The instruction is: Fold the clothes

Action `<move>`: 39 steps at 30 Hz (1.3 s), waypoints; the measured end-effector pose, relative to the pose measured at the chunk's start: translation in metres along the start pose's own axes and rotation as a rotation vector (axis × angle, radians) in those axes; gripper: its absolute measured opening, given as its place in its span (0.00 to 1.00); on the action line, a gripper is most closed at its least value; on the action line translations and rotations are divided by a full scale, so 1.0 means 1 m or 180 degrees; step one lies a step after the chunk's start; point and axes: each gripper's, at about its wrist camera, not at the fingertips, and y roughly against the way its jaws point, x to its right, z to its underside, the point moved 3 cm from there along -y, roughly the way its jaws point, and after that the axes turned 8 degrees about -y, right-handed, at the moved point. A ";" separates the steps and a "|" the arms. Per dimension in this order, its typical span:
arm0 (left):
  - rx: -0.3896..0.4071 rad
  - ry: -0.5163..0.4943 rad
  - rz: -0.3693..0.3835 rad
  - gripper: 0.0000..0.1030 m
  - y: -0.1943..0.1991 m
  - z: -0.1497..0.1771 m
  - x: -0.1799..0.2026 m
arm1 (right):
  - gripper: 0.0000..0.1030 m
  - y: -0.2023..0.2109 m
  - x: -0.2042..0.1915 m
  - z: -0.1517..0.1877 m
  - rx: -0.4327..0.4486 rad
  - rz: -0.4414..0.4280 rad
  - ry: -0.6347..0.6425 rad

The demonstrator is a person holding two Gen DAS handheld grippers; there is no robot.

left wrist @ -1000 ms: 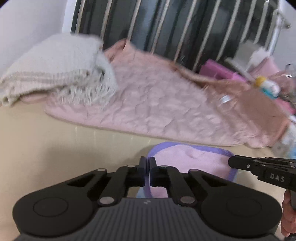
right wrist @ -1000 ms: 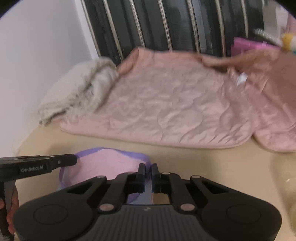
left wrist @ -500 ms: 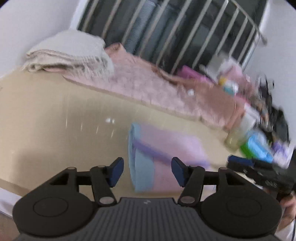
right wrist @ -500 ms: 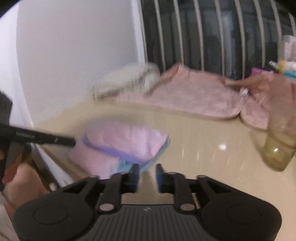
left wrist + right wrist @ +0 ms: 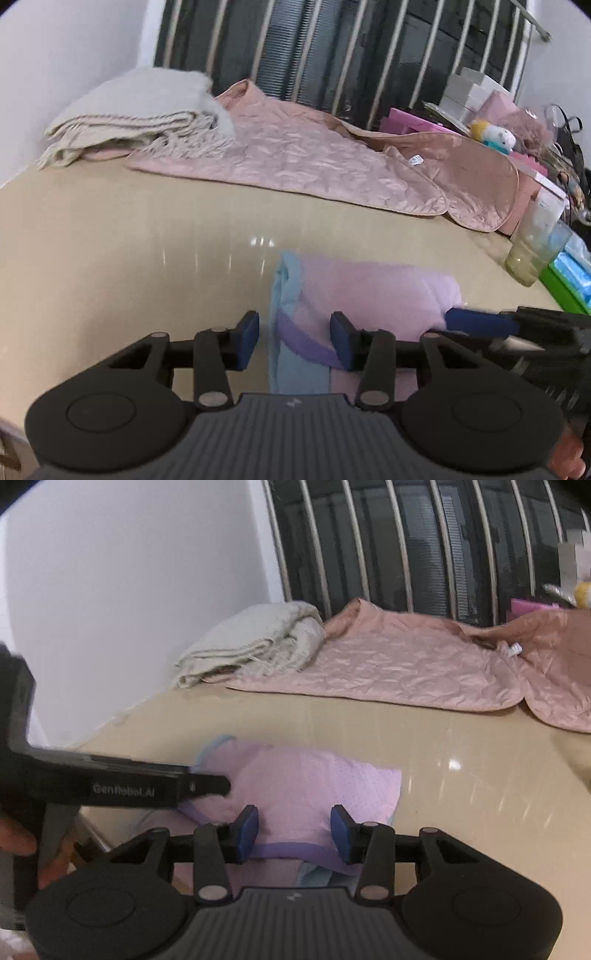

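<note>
Folded pink garment (image 5: 373, 291) with purple trim and a light-blue layer is seen lying flat on the beige tabletop (image 5: 129, 258), directly ahead of and partly under both sets of jaws. In the left wrist view, the blue edge and purple band are framed between the spread jaws of the left gripper (image 5: 294, 339); the jaws are held wide apart, nothing is clamped, and contact with the cloth cannot be confirmed. In the right wrist view, the pink panel (image 5: 314, 786) is framed between the jaws of the right gripper (image 5: 294, 829), likewise parted and gripping nothing; the purple trim is seen just below the pads. The right gripper's blue finger (image 5: 476, 323) is seen entering from the right of the left jaws, at the garment's right edge. The left gripper's body (image 5: 122, 786) is seen crossing in from the left of the right jaws, its tip over the garment's upper-left corner; touch cannot be told due to blur. Well beyond the jaws, a quilted pink blanket (image 5: 295, 166) is spread along the far side of the table, with a folded cream knit throw (image 5: 129, 118) lying on its left end. Far right of the left jaws, a clear plastic cup (image 5: 535, 251) stands beside cluttered boxes. White window bars (image 5: 406, 546) are seen behind everything.
</note>
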 end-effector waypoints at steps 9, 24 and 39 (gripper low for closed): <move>0.0008 0.0032 0.0214 0.38 -0.043 -0.043 0.015 | 0.37 -0.033 0.013 -0.025 0.0087 0.0320 -0.0275; 0.0505 0.0361 0.0026 0.81 -0.004 -0.002 -0.006 | 0.46 -0.004 0.004 0.003 0.0451 0.0363 -0.0012; 0.0247 -0.0259 -0.0331 0.79 0.001 0.022 0.015 | 0.55 0.010 -0.006 0.042 0.0731 0.0470 0.0009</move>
